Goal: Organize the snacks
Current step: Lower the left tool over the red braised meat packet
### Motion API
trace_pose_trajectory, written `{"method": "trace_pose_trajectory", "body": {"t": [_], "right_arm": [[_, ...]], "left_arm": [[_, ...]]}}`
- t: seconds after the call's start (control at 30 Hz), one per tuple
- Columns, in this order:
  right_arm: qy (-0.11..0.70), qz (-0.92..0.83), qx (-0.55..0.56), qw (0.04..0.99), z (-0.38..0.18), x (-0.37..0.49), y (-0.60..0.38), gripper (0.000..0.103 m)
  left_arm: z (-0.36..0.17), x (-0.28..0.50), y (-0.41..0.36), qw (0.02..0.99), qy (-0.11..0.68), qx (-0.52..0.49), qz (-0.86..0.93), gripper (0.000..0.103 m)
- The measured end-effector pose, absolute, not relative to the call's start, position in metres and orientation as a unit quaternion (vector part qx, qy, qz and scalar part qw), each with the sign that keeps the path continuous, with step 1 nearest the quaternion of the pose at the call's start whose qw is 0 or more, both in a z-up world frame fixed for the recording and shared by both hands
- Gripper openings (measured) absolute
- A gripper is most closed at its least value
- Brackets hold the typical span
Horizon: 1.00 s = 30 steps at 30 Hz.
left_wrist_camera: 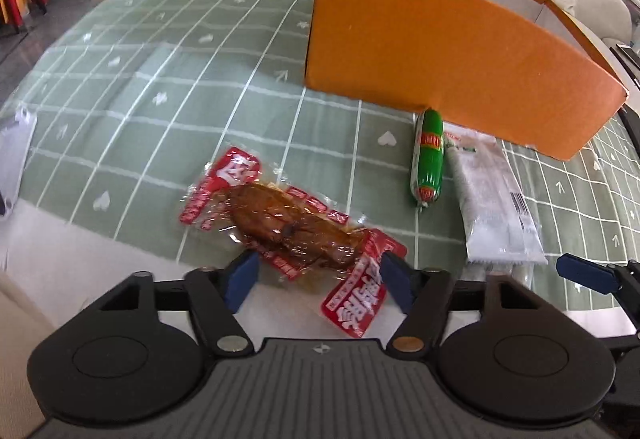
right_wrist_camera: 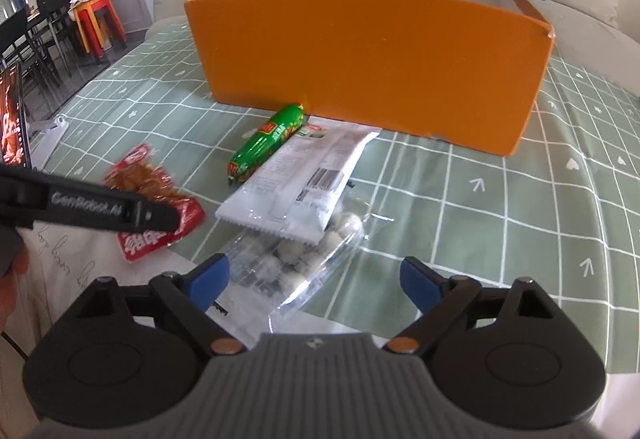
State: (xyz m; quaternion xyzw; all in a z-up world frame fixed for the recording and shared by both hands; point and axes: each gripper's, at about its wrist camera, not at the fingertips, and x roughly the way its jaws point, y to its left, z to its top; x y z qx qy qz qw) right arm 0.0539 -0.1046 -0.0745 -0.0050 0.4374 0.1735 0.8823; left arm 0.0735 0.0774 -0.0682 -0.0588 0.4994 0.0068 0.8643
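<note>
Left gripper [left_wrist_camera: 316,279] spread over the red meat packet [left_wrist_camera: 288,227] — right gripper [right_wrist_camera: 314,279] spread over the clear bag [right_wrist_camera: 304,259]; orange box [right_wrist_camera: 368,55] beyond, bare tablecloth [right_wrist_camera: 500,199] rightward.

text: "GenRobot.AI" — left hand-held gripper [right_wrist_camera: 92,205] | snack wrappers — print unreadable

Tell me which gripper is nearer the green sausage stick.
Neither clearly. The green sausage stick lies by the orange box, ahead of both. The left gripper straddles the red meat packet; the right gripper hovers over the clear bag.
</note>
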Motion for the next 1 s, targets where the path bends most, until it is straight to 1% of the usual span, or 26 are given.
{"method": "trace_pose_trajectory", "body": {"t": [0.03,0.2,0.23,0.3,0.33,0.4,0.47,0.53,0.63,0.7,0.77,0.8,0.83,0.9,0.93,0.97,1.0], "right_arm": [[0.436,0.175,-0.008,0.883,-0.074,0.054,-0.104,0.087],[0.43,0.183,-0.004,0.884,-0.073,0.055,-0.107,0.069],[0.43,0.184,-0.001,0.884,-0.072,0.055,-0.107,0.067],[0.425,0.178,-0.003,0.887,-0.07,0.055,-0.109,0.058],[0.421,0.168,-0.012,0.891,-0.069,0.055,-0.109,0.056],[0.417,0.144,-0.026,0.897,-0.068,0.056,-0.112,0.055],[0.42,0.127,-0.018,0.898,-0.068,0.059,-0.118,0.055],[0.421,0.113,-0.016,0.9,-0.068,0.061,-0.122,0.055],[0.418,0.105,-0.022,0.902,-0.067,0.062,-0.123,0.055],[0.417,0.109,-0.024,0.902,-0.067,0.061,-0.122,0.054],[0.416,0.119,-0.016,0.901,-0.066,0.06,-0.121,0.054],[0.416,0.125,-0.013,0.901,-0.065,0.059,-0.12,0.054],[0.414,0.131,-0.01,0.901,-0.064,0.057,-0.12,0.054],[0.414,0.144,-0.006,0.899,-0.064,0.055,-0.119,0.054],[0.418,0.151,0.001,0.896,-0.064,0.056,-0.118,0.055],[0.422,0.156,0.008,0.893,-0.066,0.057,-0.117,0.057],[0.425,0.157,0.012,0.891,-0.066,0.057,-0.116,0.062]], "left_arm": [[-0.068,0.074,0.074,0.867,0.496,-0.049,0.003,0.066],[-0.069,0.073,0.062,0.872,0.485,-0.031,-0.049,0.06],[-0.069,0.072,0.059,0.871,0.486,-0.026,-0.063,0.059],[-0.068,0.07,0.054,0.867,0.49,-0.015,-0.089,0.058],[-0.068,0.07,0.051,0.865,0.493,-0.006,-0.096,0.057],[-0.067,0.07,0.049,0.856,0.507,0.007,-0.102,0.057],[-0.065,0.071,0.048,0.846,0.523,0.012,-0.102,0.057],[-0.064,0.07,0.052,0.841,0.535,0.016,-0.082,0.045],[-0.063,0.067,0.056,0.841,0.537,0.019,-0.065,0.044],[-0.061,0.067,0.061,0.844,0.532,-0.005,-0.072,0.044],[-0.059,0.067,0.066,0.85,0.519,-0.047,-0.078,0.052],[-0.058,0.068,0.069,0.85,0.515,-0.071,-0.079,0.064],[-0.057,0.069,0.074,0.849,0.513,-0.096,-0.077,0.071],[-0.06,0.074,0.082,0.842,0.514,-0.149,-0.064,0.073],[-0.062,0.078,0.085,0.838,0.515,-0.174,-0.055,0.075],[-0.064,0.081,0.089,0.831,0.518,-0.197,-0.04,0.077],[-0.066,0.084,0.092,0.826,0.521,-0.214,-0.023,0.08]]}}
